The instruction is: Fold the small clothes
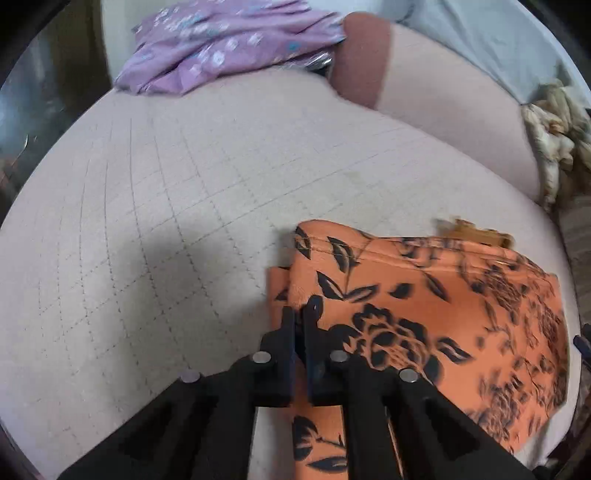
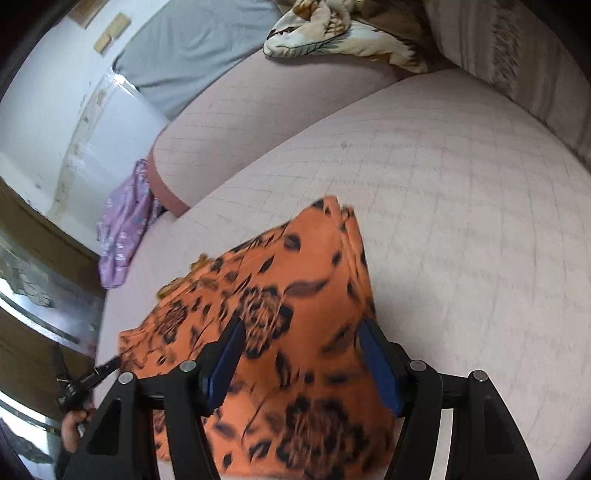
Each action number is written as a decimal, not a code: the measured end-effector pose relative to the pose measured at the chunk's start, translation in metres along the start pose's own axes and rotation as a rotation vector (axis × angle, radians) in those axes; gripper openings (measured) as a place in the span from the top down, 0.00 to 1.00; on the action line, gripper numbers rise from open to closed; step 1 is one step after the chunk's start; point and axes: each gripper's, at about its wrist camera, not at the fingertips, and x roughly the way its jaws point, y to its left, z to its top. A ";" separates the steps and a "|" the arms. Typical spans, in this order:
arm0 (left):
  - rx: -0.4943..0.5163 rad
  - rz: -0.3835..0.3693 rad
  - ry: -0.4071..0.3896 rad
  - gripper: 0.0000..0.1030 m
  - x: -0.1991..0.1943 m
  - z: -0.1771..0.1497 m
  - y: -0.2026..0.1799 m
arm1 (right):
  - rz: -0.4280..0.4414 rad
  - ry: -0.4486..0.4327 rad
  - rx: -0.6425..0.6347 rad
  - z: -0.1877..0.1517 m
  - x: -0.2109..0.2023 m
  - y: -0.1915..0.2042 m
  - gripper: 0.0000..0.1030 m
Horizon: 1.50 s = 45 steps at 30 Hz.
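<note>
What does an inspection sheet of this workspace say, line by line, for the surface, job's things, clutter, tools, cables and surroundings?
Surface: pale quilted cushion, mostly bare.
Job's things: orange floral garment lying partly folded; purple floral garment bunched at the far edge.
Clutter: cream patterned blanket crumpled at the back.
Tools: left tool shut on the orange garment's edge; right tool open above the garment.
Cables: nothing seen.
Surroundings: grey sheet, white wall.

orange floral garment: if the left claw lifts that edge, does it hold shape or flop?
Likely flops: the orange floral garment lies in soft layers. Probably light, thin cloth fits between the nearly shut left claw fingers. It may drag across the quilted cover rather than slide.
</note>
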 end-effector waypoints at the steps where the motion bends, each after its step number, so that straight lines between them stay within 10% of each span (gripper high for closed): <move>1: -0.010 0.014 -0.001 0.96 0.005 -0.001 0.002 | -0.011 0.003 -0.016 0.009 0.009 0.002 0.34; 5: 0.040 0.050 -0.039 0.93 0.007 -0.009 -0.004 | -0.082 0.053 -0.172 0.034 0.053 0.021 0.37; 7: 0.039 0.053 -0.036 0.89 0.006 -0.009 -0.005 | -0.317 0.119 -0.291 0.038 0.090 0.023 0.38; 11: 0.006 0.034 -0.061 0.48 -0.015 -0.011 0.005 | -0.364 0.027 -0.029 0.057 0.078 -0.014 0.35; 16: 0.028 -0.024 -0.143 0.40 -0.068 -0.048 -0.004 | -0.167 -0.010 -0.062 0.028 0.016 0.003 0.34; 22: 0.102 -0.141 -0.097 0.35 -0.088 -0.121 -0.033 | 0.345 0.208 -0.032 -0.059 -0.018 0.025 0.20; 25: 0.144 0.022 -0.025 0.32 -0.053 -0.150 -0.031 | 0.140 0.211 0.037 -0.082 -0.002 -0.014 0.28; 27: 0.103 0.010 -0.033 0.32 -0.068 -0.151 -0.026 | 0.198 0.143 0.281 -0.090 -0.015 -0.051 0.35; 34: 0.080 -0.016 -0.089 0.31 -0.098 -0.148 -0.026 | 0.303 0.053 0.106 -0.092 -0.059 -0.006 0.17; 37: 0.069 -0.030 -0.074 0.31 -0.103 -0.158 -0.028 | 0.173 0.114 0.265 -0.094 -0.024 -0.055 0.24; 39: 0.075 -0.029 -0.097 0.31 -0.112 -0.161 -0.026 | 0.269 0.067 0.419 -0.097 -0.033 -0.072 0.24; 45: 0.089 -0.048 -0.107 0.28 -0.110 -0.154 -0.037 | 0.401 0.044 0.214 -0.068 -0.052 -0.018 0.16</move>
